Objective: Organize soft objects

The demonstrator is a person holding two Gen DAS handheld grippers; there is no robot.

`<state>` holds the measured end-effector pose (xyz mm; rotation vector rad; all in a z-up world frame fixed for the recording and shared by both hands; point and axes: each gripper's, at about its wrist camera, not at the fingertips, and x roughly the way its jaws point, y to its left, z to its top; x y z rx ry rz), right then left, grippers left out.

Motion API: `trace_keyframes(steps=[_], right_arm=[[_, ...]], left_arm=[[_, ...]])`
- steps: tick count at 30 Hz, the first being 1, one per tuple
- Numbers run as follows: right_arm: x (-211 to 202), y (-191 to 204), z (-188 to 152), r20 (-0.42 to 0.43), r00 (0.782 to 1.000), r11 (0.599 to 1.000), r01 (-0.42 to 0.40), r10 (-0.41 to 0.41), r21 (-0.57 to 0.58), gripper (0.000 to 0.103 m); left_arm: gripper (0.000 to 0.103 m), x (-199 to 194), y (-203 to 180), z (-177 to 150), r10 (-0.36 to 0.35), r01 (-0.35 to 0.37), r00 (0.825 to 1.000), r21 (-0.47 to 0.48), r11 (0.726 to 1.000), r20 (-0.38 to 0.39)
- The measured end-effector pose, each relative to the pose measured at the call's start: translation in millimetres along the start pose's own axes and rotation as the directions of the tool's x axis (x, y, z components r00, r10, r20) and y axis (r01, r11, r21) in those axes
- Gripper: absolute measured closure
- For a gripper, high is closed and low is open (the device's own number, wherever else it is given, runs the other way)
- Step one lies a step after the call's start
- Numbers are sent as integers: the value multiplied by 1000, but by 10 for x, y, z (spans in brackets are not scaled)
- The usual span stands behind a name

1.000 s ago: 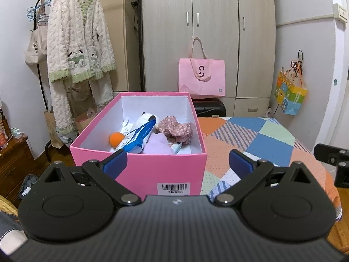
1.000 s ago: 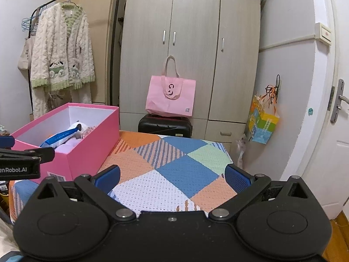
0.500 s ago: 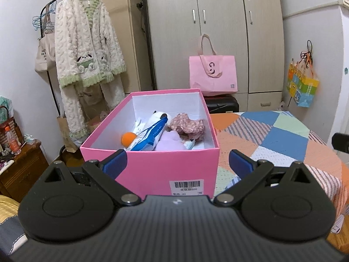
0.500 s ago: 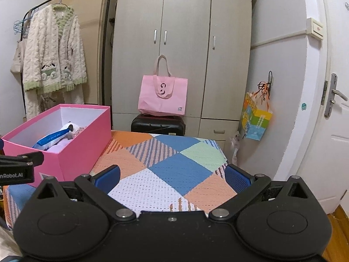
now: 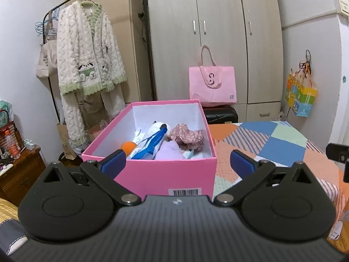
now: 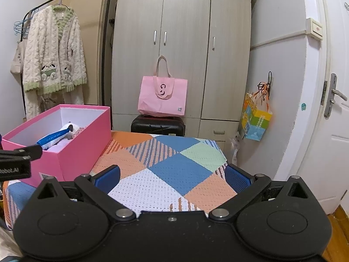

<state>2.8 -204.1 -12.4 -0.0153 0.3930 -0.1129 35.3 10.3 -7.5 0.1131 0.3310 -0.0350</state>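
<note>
Both the left gripper (image 5: 177,163) and right gripper (image 6: 172,178) are spread empty near the pink box (image 5: 165,174) of soft items.

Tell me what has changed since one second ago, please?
Only the cameras shifted: the left claw rose and backed slightly from the box, and the right claw turned a little. Nothing was taken or let go. Both claws stay open and empty; the toys lie unmoved.

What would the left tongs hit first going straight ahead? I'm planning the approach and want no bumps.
Probably the near wall of the open pink cardboard box, which sits directly between the left tongs; depth is uncertain.
</note>
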Motion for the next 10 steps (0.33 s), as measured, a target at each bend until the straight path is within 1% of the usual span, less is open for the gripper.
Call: trace_keyframes(steps=[4, 10], right_arm=[[22, 3, -6, -5, 1000, 1000, 1, -1, -1, 0], [33, 15, -8, -7, 1000, 1000, 0, 0, -4, 0]], left_arm=[[0, -12, -13, 1, 29, -29, 999, 10, 1000, 18], [0, -18, -17, 3, 28, -28, 999, 18, 999, 22]])
